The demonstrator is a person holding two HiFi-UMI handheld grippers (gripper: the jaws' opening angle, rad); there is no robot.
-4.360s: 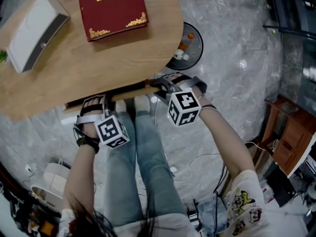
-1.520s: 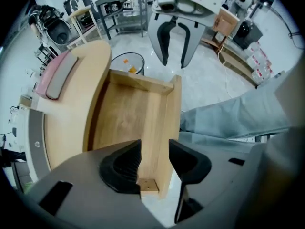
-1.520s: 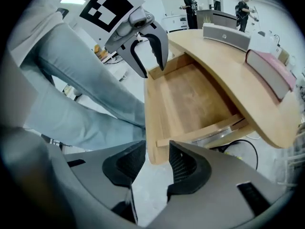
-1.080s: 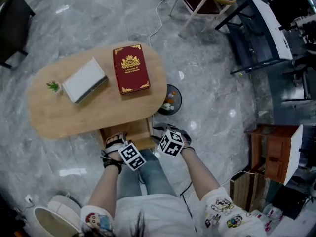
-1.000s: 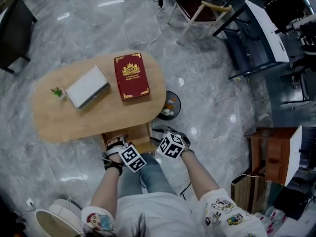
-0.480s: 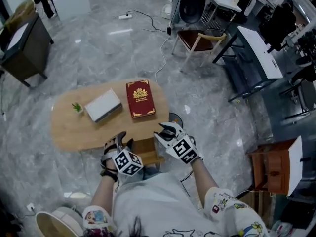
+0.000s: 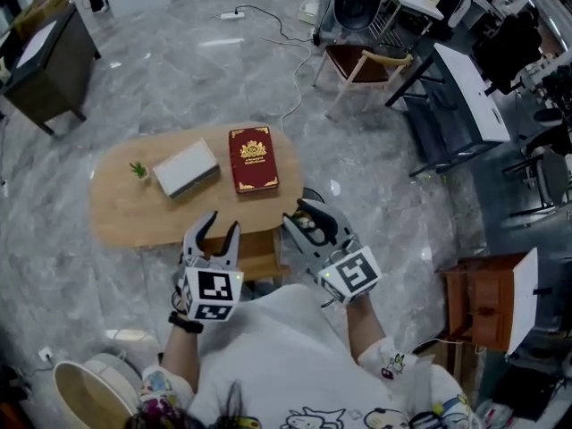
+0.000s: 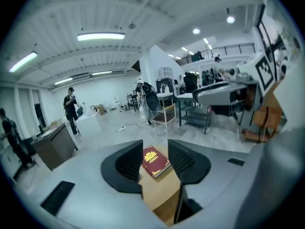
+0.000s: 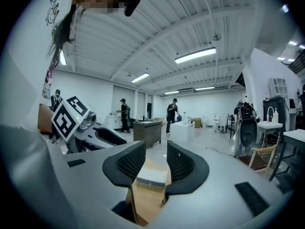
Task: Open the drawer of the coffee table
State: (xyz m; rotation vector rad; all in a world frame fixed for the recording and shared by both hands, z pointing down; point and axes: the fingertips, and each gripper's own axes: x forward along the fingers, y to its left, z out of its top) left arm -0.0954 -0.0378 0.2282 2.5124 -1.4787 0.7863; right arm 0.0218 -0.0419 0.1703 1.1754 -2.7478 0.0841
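Observation:
The oval wooden coffee table (image 7: 134, 213) lies far below me in the head view. Its drawer (image 7: 259, 259) sticks out from under the near edge. My left gripper (image 7: 214, 232) is held high above the table's near edge; its jaws have just closed a little but stay open, with nothing between them. To its right, my right gripper (image 7: 299, 217) is open and empty too. In the left gripper view the left gripper (image 8: 155, 147) frames a red book (image 8: 155, 160). In the right gripper view the right gripper (image 9: 156, 149) frames a white box (image 9: 152, 175).
On the table lie the red book (image 7: 254, 159), the white box (image 7: 186, 168) and a small plant (image 7: 138, 170). A dark round bin (image 7: 311, 197) stands by the table's right end. A chair (image 7: 362, 65), a dark desk (image 7: 456, 96) and a wooden cabinet (image 7: 483, 302) stand to the right.
Both grippers have left the drawer front and risen high above the table. The head view has risen too, so the table looks smaller. The drawer stays pulled out.

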